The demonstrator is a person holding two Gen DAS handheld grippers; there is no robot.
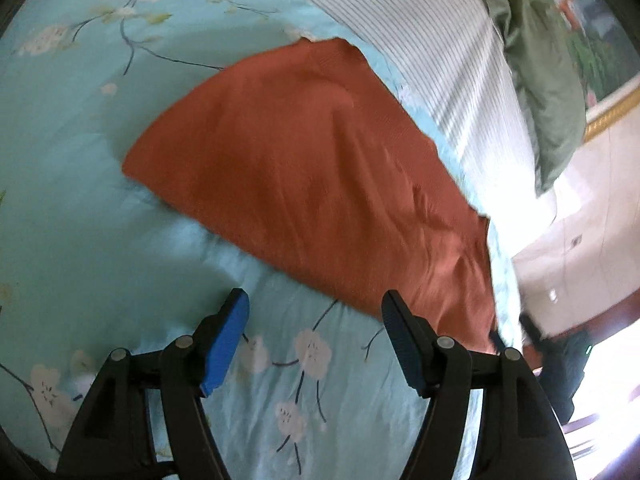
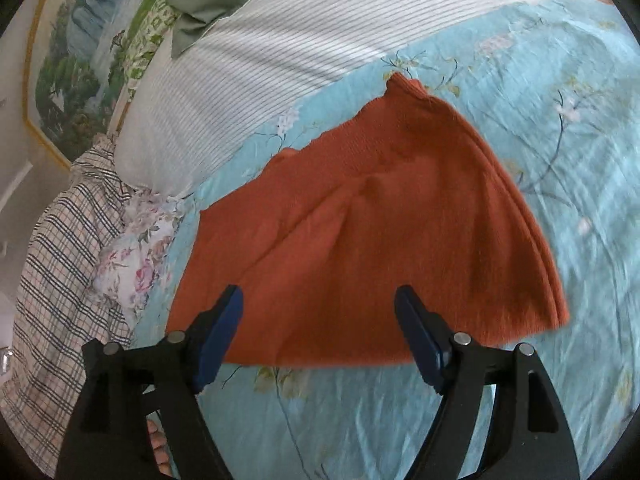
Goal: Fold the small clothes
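Note:
An orange knitted garment [image 1: 320,184] lies folded flat on the light blue floral bedsheet [image 1: 80,160]. It also shows in the right wrist view [image 2: 380,240], with its ribbed edge at the far end. My left gripper [image 1: 316,312] is open and empty, hovering over the sheet just short of the garment's near edge. My right gripper [image 2: 320,304] is open and empty, with its blue fingertips [image 2: 224,320] over the garment's near edge.
A white striped pillow [image 2: 260,60] lies beyond the garment. A green cloth [image 1: 548,80] sits past it. A checked cloth [image 2: 60,260] and a floral cloth [image 2: 136,252] lie at the bed's left side. A framed painting [image 2: 68,60] hangs on the wall.

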